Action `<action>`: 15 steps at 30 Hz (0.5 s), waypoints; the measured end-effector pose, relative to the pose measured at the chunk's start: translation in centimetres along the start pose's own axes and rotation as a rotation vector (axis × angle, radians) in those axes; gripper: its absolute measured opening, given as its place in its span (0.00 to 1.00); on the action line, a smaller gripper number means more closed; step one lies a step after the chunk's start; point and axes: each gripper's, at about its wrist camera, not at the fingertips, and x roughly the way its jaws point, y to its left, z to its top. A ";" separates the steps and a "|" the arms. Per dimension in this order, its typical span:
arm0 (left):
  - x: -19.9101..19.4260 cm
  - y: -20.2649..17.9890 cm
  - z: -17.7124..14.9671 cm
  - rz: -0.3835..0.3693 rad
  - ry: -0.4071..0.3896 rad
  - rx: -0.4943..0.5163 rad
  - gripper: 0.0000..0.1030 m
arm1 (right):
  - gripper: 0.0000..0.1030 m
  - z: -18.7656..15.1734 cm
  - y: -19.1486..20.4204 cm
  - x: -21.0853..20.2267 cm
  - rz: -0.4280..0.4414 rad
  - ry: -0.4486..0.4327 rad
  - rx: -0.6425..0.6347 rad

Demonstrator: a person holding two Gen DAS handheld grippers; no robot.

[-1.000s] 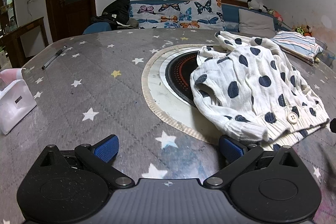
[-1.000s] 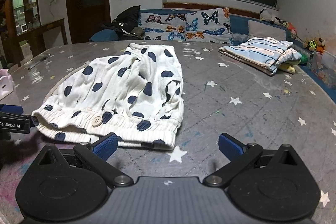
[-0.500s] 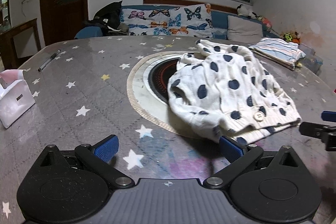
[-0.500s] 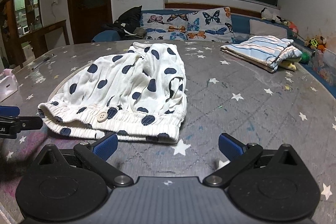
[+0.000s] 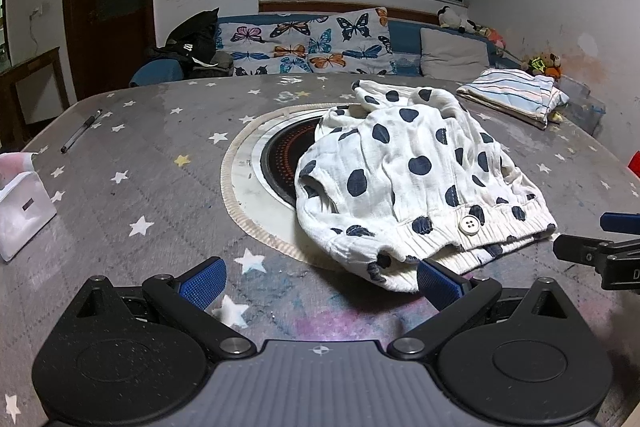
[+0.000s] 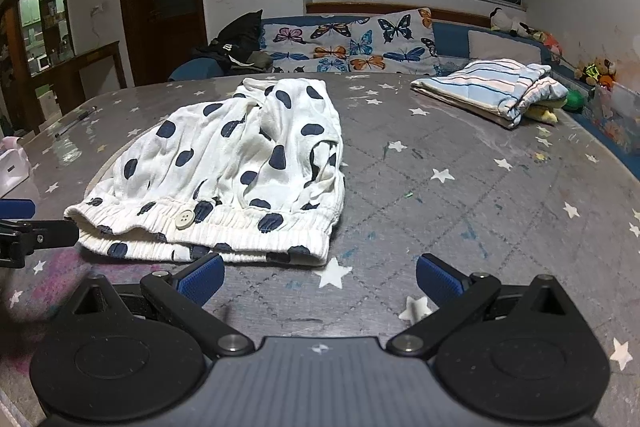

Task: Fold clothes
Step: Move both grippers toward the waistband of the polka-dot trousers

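So the big grey quilted star-print table cover (image 6: 460,187) takes up most of both views, with a round cutout ringed in beige trim showing a dark burner-looking disc (image 5: 280,163). Lying half over that is the white crinkly cotton garment with navy polka dots (image 5: 404,183), elastic ribbed waistband and a pale button facing the cameras. Compared with a second ago both grippers have backed off a touch and the garment sits further from the lenses, so I'd guess this is lining up for a fresh grab at the waistband corners. The left gripper (image 5: 320,277) has its blue ridged fingers spread wide, nothing between them; same with the right gripper (image 6: 320,277). A folded striped cloth (image 6: 492,91) sits well apart at the far right, probably already done.
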 end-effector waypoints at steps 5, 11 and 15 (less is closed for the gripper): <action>0.2 -0.3 0.3 -0.004 0.004 0.014 0.96 | 1.00 0.0 0.0 0.2 0.004 0.003 0.000; 0.8 -0.7 0.7 -0.016 0.013 0.032 0.85 | 1.00 0.2 -0.2 0.7 0.006 0.005 0.002; 1.1 -0.9 0.9 -0.026 0.018 0.051 0.76 | 0.99 0.4 -0.4 1.1 0.006 0.009 0.008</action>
